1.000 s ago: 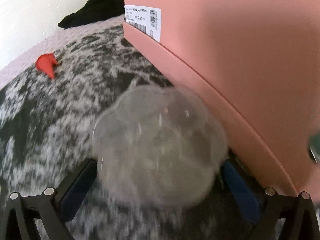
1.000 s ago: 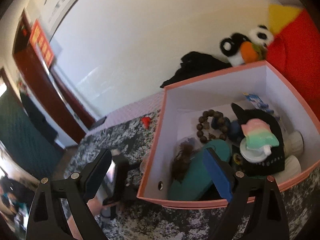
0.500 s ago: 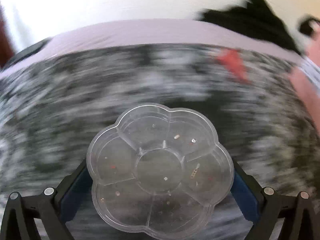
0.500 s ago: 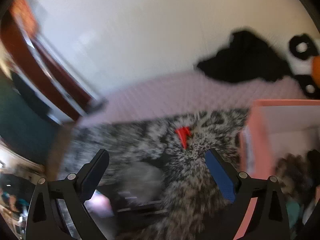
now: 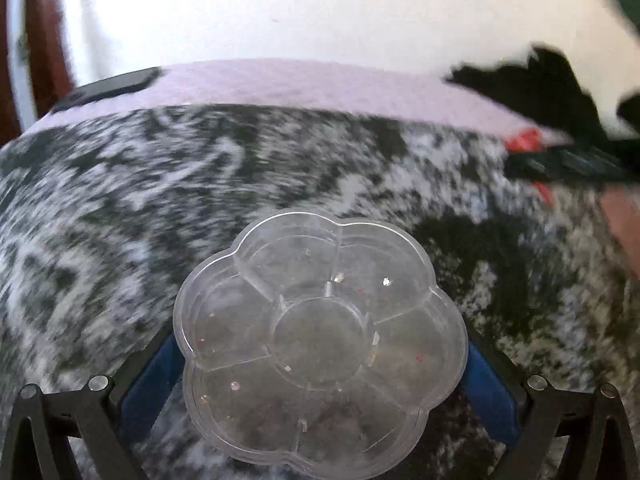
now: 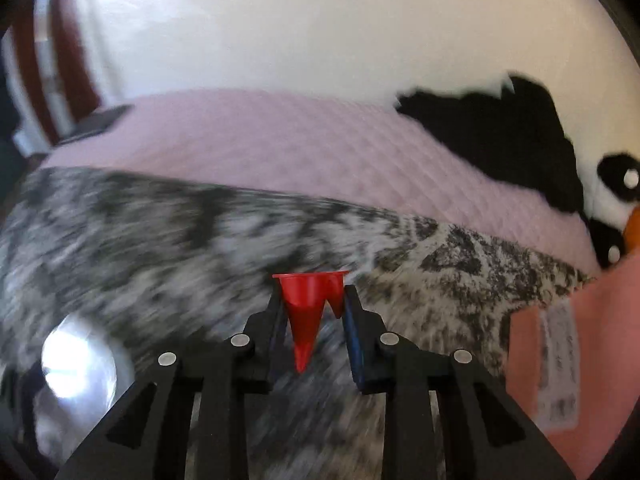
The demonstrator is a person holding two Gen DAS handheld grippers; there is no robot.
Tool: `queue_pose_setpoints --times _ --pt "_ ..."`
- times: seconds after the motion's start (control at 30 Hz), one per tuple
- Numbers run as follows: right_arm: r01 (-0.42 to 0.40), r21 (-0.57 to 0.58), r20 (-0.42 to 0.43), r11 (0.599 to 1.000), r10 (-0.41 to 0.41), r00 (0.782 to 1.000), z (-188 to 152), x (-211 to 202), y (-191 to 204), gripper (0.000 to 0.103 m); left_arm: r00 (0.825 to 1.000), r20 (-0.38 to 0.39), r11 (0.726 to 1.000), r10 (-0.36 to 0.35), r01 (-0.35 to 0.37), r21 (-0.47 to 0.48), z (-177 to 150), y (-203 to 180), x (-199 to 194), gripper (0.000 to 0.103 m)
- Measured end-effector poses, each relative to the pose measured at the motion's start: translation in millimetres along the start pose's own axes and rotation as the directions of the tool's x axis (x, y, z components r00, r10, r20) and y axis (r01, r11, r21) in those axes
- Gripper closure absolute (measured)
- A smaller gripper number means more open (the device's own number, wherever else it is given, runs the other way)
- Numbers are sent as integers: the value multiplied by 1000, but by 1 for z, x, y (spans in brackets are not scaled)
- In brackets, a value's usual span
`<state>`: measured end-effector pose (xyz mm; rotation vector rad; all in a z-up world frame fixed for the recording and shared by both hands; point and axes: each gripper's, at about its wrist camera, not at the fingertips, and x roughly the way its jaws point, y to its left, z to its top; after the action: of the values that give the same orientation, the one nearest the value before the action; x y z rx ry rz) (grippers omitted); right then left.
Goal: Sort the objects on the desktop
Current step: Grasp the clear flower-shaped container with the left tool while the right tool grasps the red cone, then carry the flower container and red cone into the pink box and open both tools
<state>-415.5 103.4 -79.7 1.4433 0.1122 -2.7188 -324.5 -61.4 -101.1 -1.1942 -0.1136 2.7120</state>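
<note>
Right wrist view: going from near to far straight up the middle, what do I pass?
right gripper shut on the red funnel → grey-and-white patterned blanket → pink quilted cover → white wall.

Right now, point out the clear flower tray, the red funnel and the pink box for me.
clear flower tray [image 5: 320,340]: left wrist view, its round middle compartment.
red funnel [image 6: 306,300]: right wrist view, the cone's upper body.
pink box [image 6: 600,320]: right wrist view, its outer side wall.
</note>
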Motion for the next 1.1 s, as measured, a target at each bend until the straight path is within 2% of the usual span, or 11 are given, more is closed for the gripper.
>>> queue_pose_setpoints --times 0.1,0.23,0.33,0.4,0.5,0.63,0.73,0.83,0.9,0.97,1.1 --pt "-82 -36 93 996 85 992 -35 -66 11 74 999 44 998 17 -19 58 -5 2 -30 0" --pt "-199 -26 223 980 200 954 -93 -162 6 74 988 132 989 75 -91 116 5 5 -95 0" --pt "-276 6 340 961 258 904 -132 -236 -8 74 969 227 980 96 -132 149 8 -12 -159 0" --pt "-321 25 416 947 282 864 -156 -281 -18 74 944 306 967 127 -186 175 5 -37 -206 0" --pt "-327 65 512 943 250 822 -177 -336 -40 74 897 420 948 138 -242 206 -4 -85 -266 0" --pt "-316 83 676 945 179 714 -194 -413 -70 74 835 540 927 102 -277 252 -19 -155 -325 0" --pt "-257 117 765 959 78 639 -211 -457 -92 74 821 569 929 44 -243 280 -23 -198 -344 0" --pt "-271 166 807 948 27 590 -229 -485 -125 74 801 598 921 -2 -232 313 -27 -235 -359 0" --pt "-287 205 822 936 -6 569 -240 -498 -150 74 789 613 913 -33 -226 340 -26 -262 -362 0" --pt "-291 241 823 926 -37 567 -248 -505 -169 74 784 617 909 -66 -207 360 -24 -284 -363 0" --pt "-282 310 792 908 -83 605 -248 -486 -211 74 781 611 905 -129 -160 395 -16 -323 -359 0"
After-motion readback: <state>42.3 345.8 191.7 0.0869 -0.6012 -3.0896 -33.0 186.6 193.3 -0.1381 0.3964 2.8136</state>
